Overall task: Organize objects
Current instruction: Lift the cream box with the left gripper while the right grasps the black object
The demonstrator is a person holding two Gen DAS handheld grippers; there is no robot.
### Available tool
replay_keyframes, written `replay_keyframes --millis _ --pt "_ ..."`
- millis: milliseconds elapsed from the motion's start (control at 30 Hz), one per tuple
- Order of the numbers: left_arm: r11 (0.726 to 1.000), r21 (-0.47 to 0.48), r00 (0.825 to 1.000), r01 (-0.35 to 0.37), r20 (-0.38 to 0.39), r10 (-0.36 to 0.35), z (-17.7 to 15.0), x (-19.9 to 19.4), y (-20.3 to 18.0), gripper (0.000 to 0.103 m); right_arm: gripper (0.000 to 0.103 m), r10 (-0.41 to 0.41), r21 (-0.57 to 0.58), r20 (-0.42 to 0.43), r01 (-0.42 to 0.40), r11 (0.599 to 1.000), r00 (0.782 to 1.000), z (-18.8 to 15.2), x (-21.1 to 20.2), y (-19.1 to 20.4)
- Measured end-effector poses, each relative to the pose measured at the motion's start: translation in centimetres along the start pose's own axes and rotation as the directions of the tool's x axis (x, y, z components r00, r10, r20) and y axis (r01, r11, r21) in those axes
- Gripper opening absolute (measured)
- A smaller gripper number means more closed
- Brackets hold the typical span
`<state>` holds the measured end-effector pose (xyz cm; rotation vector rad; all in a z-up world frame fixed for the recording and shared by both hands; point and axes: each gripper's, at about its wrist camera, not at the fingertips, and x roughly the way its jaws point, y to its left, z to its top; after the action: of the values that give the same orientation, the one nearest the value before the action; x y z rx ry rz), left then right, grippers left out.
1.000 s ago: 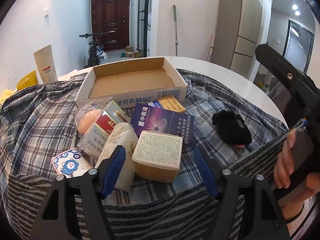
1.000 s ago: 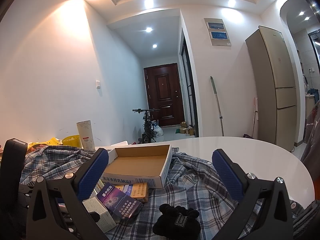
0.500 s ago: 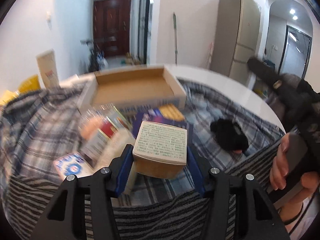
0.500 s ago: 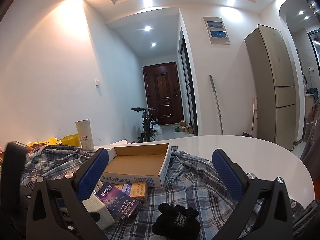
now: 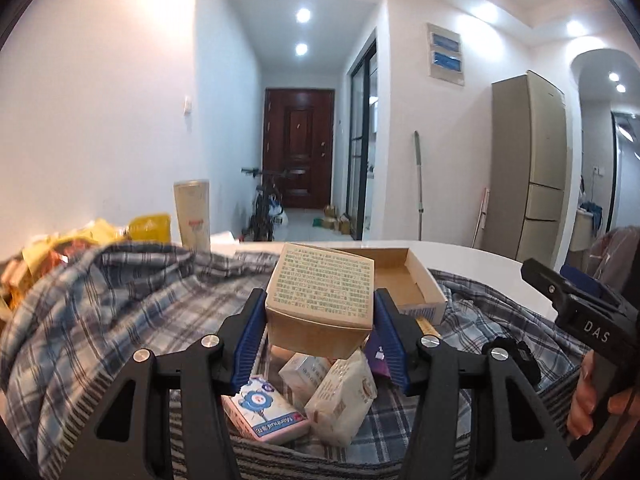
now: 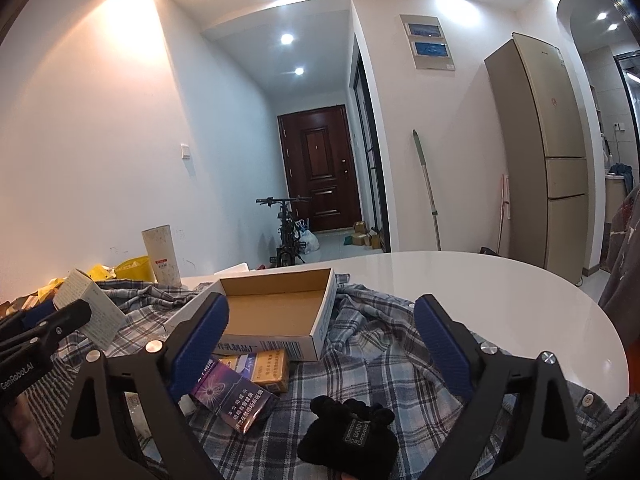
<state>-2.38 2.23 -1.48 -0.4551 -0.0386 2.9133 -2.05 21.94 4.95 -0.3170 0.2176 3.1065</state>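
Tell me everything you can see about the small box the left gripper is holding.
The box is a squat cardboard carton, tan on its sides, with a pale top face covered in fine green print. It looks closed and undamaged. The left gripper clamps it between its blue pads, lifted off the plaid cloth and tilted, above the other packets. Only the pads touch it. The open tray lies just beyond.

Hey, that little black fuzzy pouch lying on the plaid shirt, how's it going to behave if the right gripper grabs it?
The black pouch looks plush and slumped, so it will probably squash between the pads rather than resist. It seems light, and unlikely to roll. The right gripper stands open above it; the loose plaid shirt beneath could bunch.
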Motion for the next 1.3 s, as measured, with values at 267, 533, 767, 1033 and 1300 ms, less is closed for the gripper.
replay_keyframes --millis 267,533,767,1033,1300 --pt "0.999 0.032 1.0 -0.011 0.023 0.01 -0.3 -0.4 -0.8 0.056 0.074 -0.033 -0.03 -0.348 0.023 0.999 0.937 -1.6 5.6 0.4" --pt "1.0 0.002 1.0 0.008 0.002 -0.008 -0.3 0.0 -0.2 0.056 0.067 -0.014 -0.033 -0.515 -0.003 0.999 0.857 -3.1 8.2 0.4" --pt "1.0 0.0 1.0 0.009 0.006 -0.009 -0.4 -0.1 -0.1 0.056 0.042 -0.05 -0.061 -0.572 0.018 0.998 0.818 -4.0 9.5 0.6" --pt "1.0 -0.008 1.0 0.007 -0.007 -0.007 -0.3 -0.1 -0.1 0.056 0.015 -0.019 -0.02 -0.547 0.009 1.0 0.837 -3.5 8.9 0.1" --pt "1.0 -0.014 0.999 -0.004 -0.033 0.003 -0.2 0.3 0.1 0.056 0.012 0.078 0.051 -0.362 -0.063 0.997 0.929 -1.6 5.7 -0.4"
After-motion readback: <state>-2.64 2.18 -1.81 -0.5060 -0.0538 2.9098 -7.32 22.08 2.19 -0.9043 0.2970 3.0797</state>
